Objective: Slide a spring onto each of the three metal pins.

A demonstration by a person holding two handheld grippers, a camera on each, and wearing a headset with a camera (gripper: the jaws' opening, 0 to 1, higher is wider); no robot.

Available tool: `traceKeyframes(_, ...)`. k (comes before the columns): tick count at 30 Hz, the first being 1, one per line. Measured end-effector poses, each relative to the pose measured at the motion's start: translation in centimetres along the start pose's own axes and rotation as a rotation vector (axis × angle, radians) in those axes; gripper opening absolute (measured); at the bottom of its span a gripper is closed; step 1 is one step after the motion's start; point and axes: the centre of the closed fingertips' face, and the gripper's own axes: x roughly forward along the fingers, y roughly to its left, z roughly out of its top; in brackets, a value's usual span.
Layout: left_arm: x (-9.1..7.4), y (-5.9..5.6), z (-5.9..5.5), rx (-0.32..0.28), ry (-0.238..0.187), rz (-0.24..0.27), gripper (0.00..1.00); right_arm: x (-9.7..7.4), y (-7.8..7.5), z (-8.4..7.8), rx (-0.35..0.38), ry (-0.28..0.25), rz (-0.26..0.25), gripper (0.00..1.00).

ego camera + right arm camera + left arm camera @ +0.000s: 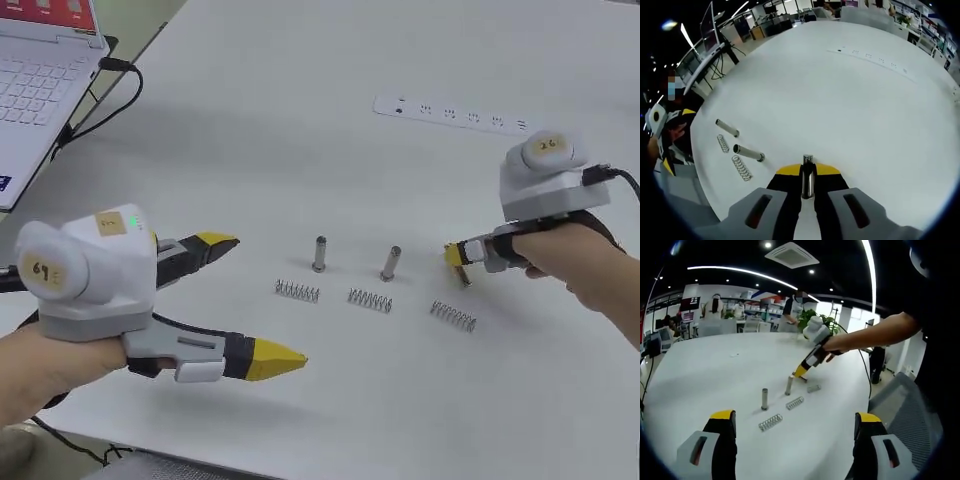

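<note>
The right gripper [458, 260] is squeezed shut on one pin [808, 181]. In the right gripper view the pin pokes out between the jaws. Its long way runs the same way the jaws point. In the head view this gripper is at 3 o'clock on the table [300, 130], with its tips low. There the held pin is too small to tell how it leans.

The right spring [453, 316] lies flat near those tips, at about 6 o'clock from them. Its long way runs roughly from 9 to 3 o'clock. I think the pin and this spring are not lined up yet. The pin's end has to point into the spring's open end before it can slide in.

The left pin [320, 253] and the middle pin [391, 263] stand up straight. The left spring [297, 291] lies at about 7 o'clock from the left pin. The middle spring [370, 300] lies at about 7 o'clock from the middle pin. No pin has a spring on it.

The left gripper [245, 300] is wide open and holds nothing. The left spring is at about 3 o'clock from it. This gripper is the nearer one to that spring, so I guess it should pick it up.
</note>
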Motion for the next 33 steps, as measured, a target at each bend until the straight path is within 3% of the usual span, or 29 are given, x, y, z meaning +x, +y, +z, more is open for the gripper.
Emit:
traceKeyframes(19, -0.2, -0.3, 0.0, 0.004, -0.001, 0.001, 0.96, -1.6, -0.1, 0.2, -0.027, -0.111, 0.008, 0.05)
traceKeyframes(33, -0.1, -0.4, 0.1, 0.010, -0.003, 0.000, 0.96, -1.7, 0.1, 0.3, -0.055, -0.134, 0.005, 0.05)
